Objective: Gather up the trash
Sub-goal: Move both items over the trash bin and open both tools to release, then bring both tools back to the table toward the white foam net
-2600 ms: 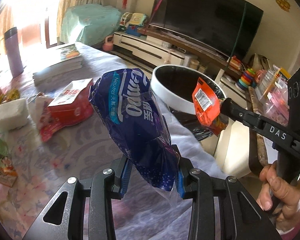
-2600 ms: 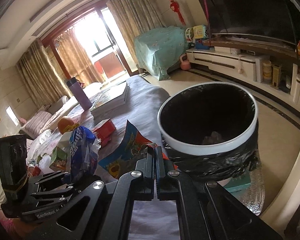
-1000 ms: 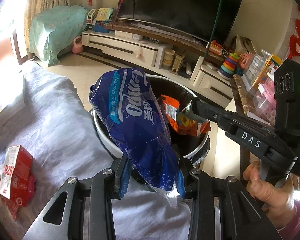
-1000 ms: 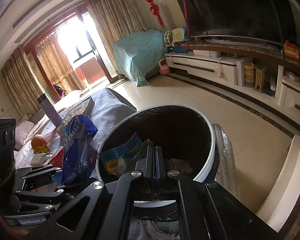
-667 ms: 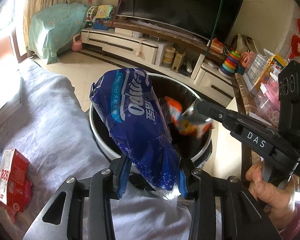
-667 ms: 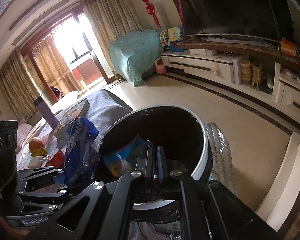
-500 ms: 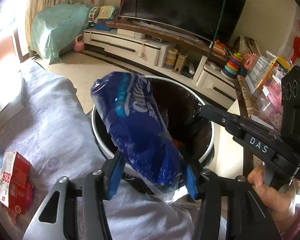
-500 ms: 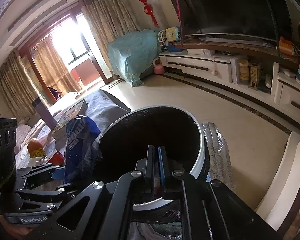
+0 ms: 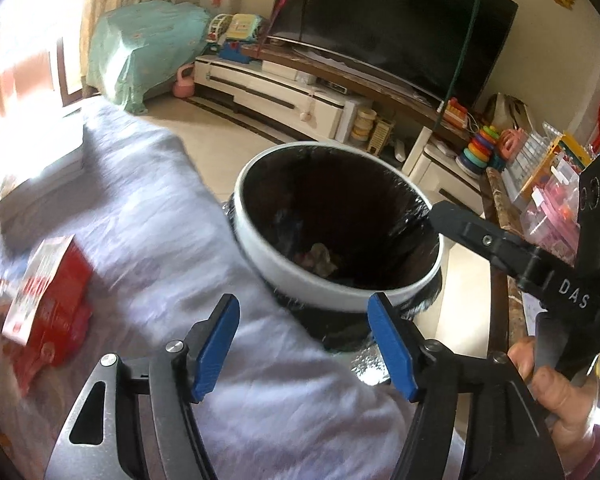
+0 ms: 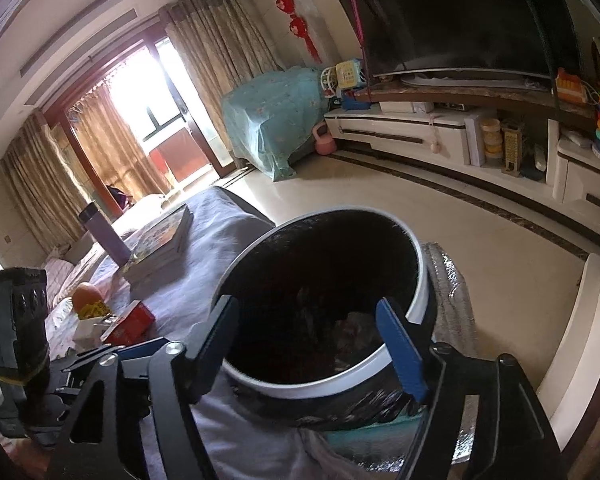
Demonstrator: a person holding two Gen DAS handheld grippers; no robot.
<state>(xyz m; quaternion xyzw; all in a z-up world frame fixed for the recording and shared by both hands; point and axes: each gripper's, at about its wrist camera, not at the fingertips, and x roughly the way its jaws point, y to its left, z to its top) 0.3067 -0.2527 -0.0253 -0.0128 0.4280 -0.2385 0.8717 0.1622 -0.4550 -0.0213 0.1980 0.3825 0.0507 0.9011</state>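
The trash bin (image 9: 340, 292), white-rimmed with a black liner, stands on the floor at the edge of the cloth-covered table (image 9: 148, 232); crumpled trash (image 9: 318, 258) lies at its bottom. The left gripper (image 9: 302, 344) is above the table edge just short of the rim, jaws apart and empty, having just been opening. The right gripper (image 10: 306, 344) is over the bin mouth, jaws likewise just opened, nothing between them. A red carton (image 9: 50, 300) lies on the table.

Bin (image 9: 296, 280) interior too dark, contents at bottom unreadable. Red box (image 9: 48, 304) smeared by motion blur, print illegible. Left side of table (image 9: 148, 240) washed out by window glare. Right hand (image 9: 560, 404) cut off at frame edge. Left gripper (image 10: 100, 354) mostly hidden behind right one.
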